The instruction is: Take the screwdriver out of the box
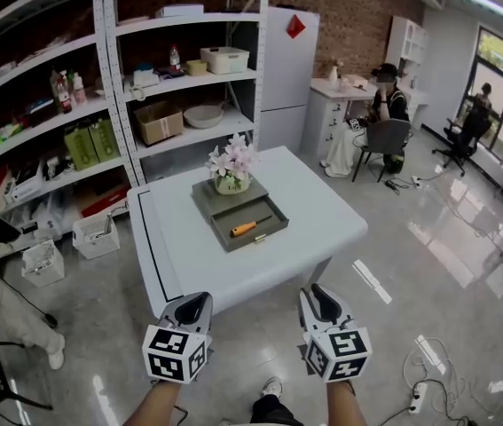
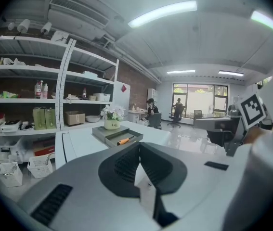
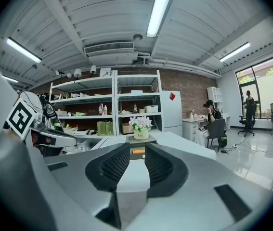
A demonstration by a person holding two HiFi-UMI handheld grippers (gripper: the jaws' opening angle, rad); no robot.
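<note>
An orange-handled screwdriver (image 1: 244, 229) lies in the open drawer of a flat grey box (image 1: 218, 204) on the white table (image 1: 322, 211). A pot of pale flowers (image 1: 231, 177) stands on the box top. Both grippers hang short of the table's near edge, well away from the box. My left gripper (image 1: 196, 302) has its jaw tips together and holds nothing; from its own view the screwdriver (image 2: 123, 141) lies far ahead to the left. My right gripper (image 1: 316, 295) is open with a clear gap, through which the drawer and screwdriver (image 3: 137, 152) show in the distance.
Metal shelving (image 1: 109, 78) full of boxes and bottles stands behind and left of the table, with white baskets (image 1: 94, 234) on the floor. A white fridge (image 1: 286, 69) is behind. A person sits at a desk (image 1: 384, 114) at back right. Cables and a power strip (image 1: 420, 396) lie on the floor.
</note>
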